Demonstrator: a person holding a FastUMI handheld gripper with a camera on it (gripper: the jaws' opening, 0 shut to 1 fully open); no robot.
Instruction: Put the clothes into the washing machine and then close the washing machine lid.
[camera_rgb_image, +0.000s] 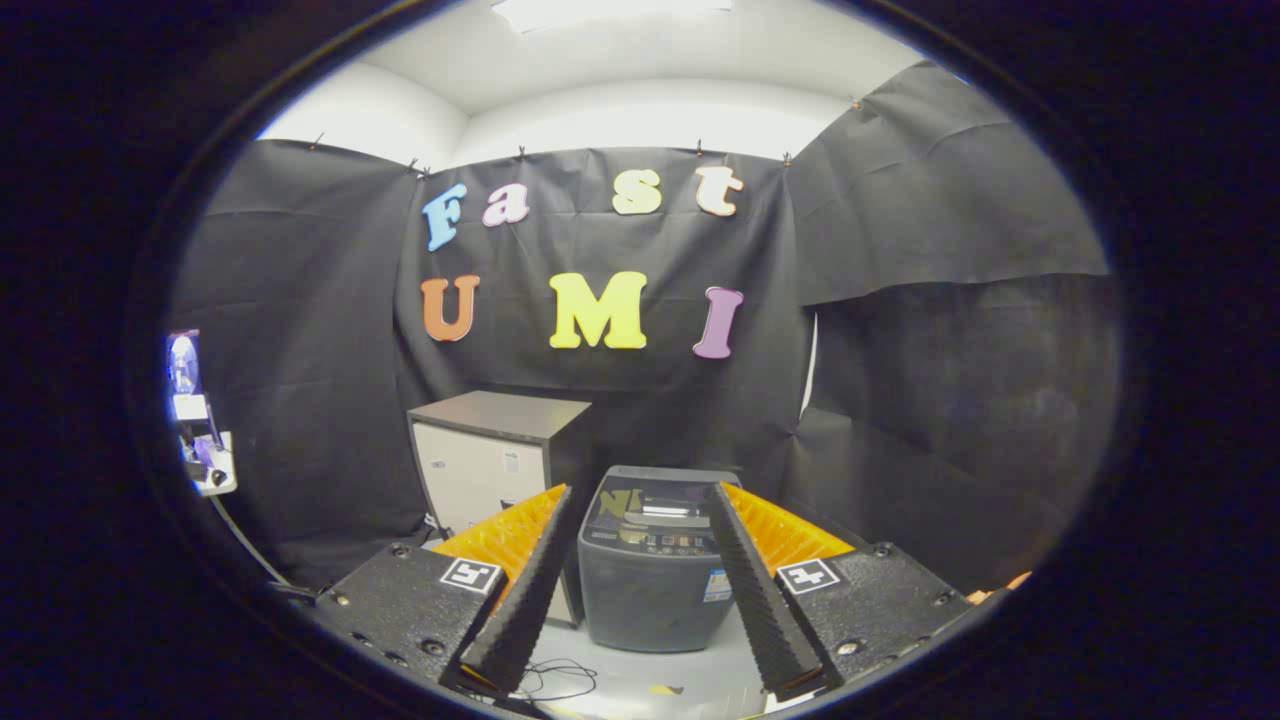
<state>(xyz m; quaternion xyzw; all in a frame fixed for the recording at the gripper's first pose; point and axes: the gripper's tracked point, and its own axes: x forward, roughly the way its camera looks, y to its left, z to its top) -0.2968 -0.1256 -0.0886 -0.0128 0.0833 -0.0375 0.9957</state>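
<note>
Tool (640, 590) held level, fingers spread wide, nothing between them. Both fingers (525, 590) point straight ahead across the floor.

Framed in the gap between the fingers, beyond their tips: the washing machine (652, 570), a dark top-loader standing on the pale floor (640, 680) against the back wall of the booth. Its lid (655, 500) appears to be lying flat, glossy, with a reflection across it; a control strip runs along the front edge of the top. Whether the lid is fully latched I cannot tell.

Just to the left of the machine, nearly touching it: a low cabinet (480, 460) with a dark top and a light front. A thin cable (555, 680) lies loose on the floor just ahead of the fingers.

Clothes: none can be made out from here, so their place cannot be given.

Handling judgement: clothes will be light, limp and prone to trailing, so take a bunched fold near the middle rather than a hem, and close fully, since thin cloth slips. The lid looks rigid and smooth; best taken or pushed at its front edge, away from the hinge. If it is shut, it must be lifted before loading.

Task stage, judged: start, nothing loaded.
</note>
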